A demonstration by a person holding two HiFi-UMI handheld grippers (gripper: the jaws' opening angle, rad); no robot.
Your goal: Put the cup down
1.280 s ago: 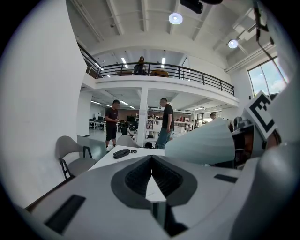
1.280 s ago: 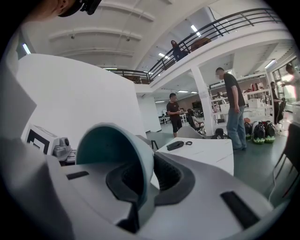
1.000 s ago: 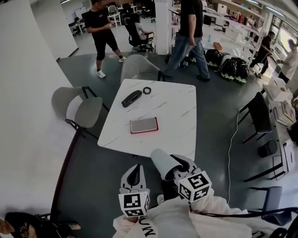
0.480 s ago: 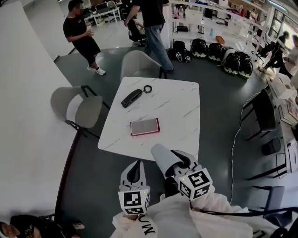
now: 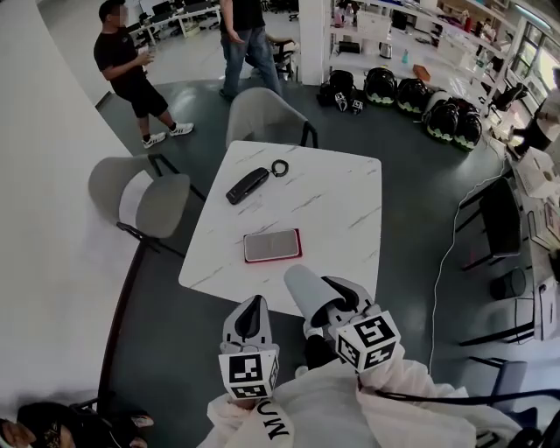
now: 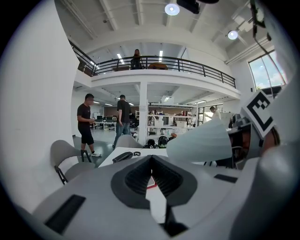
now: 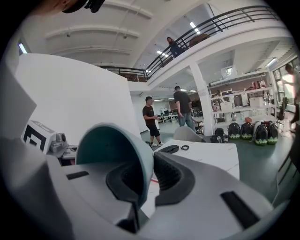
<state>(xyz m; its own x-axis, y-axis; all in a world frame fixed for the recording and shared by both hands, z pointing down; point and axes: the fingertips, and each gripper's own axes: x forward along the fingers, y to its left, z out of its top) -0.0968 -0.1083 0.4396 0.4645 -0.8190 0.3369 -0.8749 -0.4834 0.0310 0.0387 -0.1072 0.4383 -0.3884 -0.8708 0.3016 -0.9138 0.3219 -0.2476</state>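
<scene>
Cup sideways, base toward table

Bright ceiling lamps light evenly; fisheye edges curve, close parts blurred.

the left gripper is held low, close to the body, pointing forward, its jaws pressed together with nothing between them. the right gripper sits just beside it, angled left, jaws pinching the wall of a cup, one jaw inside. both arms wear white sleeves.
</scene>
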